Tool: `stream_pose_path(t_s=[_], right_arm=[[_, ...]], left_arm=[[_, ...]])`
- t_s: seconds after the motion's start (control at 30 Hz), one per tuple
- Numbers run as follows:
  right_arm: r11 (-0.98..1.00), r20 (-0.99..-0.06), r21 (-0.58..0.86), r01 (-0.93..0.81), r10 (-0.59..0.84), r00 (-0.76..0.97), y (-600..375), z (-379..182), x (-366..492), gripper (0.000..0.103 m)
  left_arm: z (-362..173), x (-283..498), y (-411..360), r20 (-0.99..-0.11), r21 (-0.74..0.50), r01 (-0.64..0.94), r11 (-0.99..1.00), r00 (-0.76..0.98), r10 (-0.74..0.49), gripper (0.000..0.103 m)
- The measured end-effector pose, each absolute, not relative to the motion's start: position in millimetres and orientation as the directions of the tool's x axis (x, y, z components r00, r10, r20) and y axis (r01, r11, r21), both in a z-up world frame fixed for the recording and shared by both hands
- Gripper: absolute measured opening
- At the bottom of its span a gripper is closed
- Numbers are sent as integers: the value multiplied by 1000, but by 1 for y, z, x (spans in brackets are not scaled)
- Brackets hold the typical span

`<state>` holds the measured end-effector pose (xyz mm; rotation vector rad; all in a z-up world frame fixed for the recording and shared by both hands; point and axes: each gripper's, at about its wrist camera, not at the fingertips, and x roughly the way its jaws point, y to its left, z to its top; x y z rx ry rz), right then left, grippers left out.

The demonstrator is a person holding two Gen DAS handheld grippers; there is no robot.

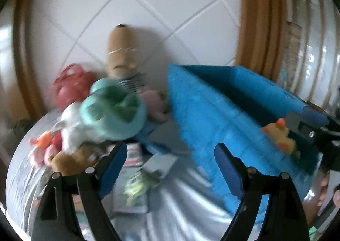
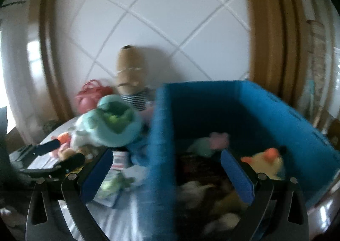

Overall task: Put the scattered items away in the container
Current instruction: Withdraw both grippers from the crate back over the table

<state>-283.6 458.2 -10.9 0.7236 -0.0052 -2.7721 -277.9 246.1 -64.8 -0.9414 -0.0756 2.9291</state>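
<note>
Both grippers hang over a round table draped in a shiny silver-grey cloth, and both have their blue-padded jaws spread wide with nothing between them. The left gripper faces a heap of soft toys, with the big blue fabric storage box just to its right. The right gripper straddles the near wall of that same box, one finger outside it and the other above its inside. A yellow plush duck with an orange beak is in the box beside the right-hand finger; the left camera shows it close to the right gripper's dark body. Other soft toys lie blurred at the bottom, among them a pink one. Outside, left of the box, a mint-green plush tops the pile, a white plush against it. A tall tan plush in a striped shirt leans on the white tiled wall, beside a red openwork bag. Flat printed packets lie on the cloth below the left gripper.
</note>
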Motion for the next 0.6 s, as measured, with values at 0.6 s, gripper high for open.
stream_pose_path(t_s=[0.6], right_arm=[[-863,-711,145,484,-431,-556,217,-148,-282,103]], left_arm=[[-184,-187,-24,-762,-54,351,-935,-619,-188,84]])
